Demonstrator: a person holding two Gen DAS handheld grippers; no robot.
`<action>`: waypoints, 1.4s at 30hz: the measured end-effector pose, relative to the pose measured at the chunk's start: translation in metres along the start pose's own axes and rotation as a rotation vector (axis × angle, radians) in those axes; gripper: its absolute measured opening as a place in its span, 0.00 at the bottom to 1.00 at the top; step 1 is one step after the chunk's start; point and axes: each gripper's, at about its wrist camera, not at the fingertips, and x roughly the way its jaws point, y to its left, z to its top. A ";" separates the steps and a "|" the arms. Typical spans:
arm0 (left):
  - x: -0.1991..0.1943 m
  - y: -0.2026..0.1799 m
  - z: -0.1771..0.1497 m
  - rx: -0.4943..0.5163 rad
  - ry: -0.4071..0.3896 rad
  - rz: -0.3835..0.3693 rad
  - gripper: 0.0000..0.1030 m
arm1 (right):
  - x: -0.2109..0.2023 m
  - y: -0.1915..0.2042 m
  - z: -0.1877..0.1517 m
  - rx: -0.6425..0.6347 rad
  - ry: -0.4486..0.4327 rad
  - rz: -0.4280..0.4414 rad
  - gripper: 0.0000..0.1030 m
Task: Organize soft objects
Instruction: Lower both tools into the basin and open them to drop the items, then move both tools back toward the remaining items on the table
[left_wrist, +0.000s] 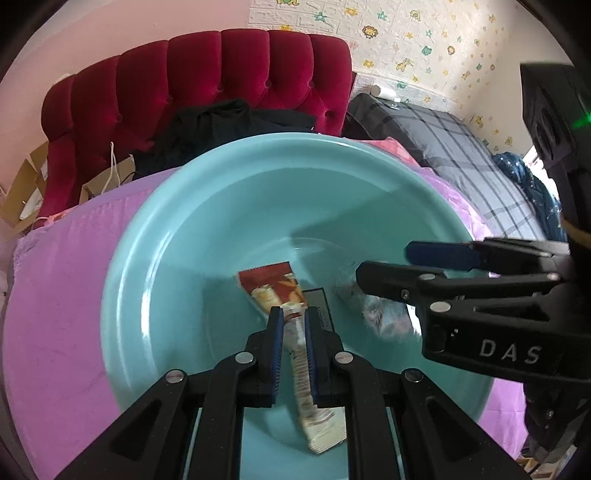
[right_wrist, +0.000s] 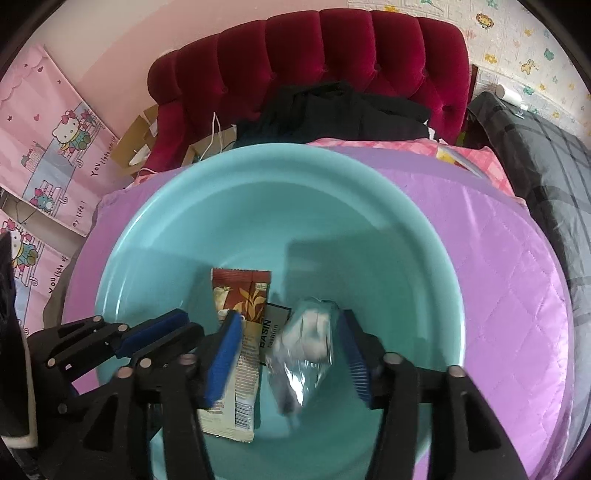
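Leftward, the left gripper (left_wrist: 293, 328) pinches the tea sachet (left_wrist: 273, 286) low over the teal basin (left_wrist: 221, 192); lower it before letting go. Rightward, the right gripper (right_wrist: 291, 354) gapes, its blurred silver packet (right_wrist: 306, 350) seemingly dropping in.

Teal basin (right_wrist: 258, 221), crimson headboard (right_wrist: 332, 48)

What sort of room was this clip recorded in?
Most likely a bedroom, perhaps a child's. A red tufted headboard stands behind a bed with a purple quilted cover, and the wall carries cartoon animal wallpaper. A teal basin sits on the bed.
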 end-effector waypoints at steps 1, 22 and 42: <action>-0.001 0.000 -0.002 0.004 0.000 0.014 0.30 | -0.001 0.000 0.000 -0.001 -0.001 -0.008 0.72; -0.055 -0.005 -0.026 -0.024 -0.066 0.153 1.00 | -0.051 0.001 -0.026 0.007 -0.073 -0.079 1.00; -0.130 -0.017 -0.074 -0.006 -0.111 0.197 1.00 | -0.120 0.020 -0.083 -0.023 -0.093 -0.101 1.00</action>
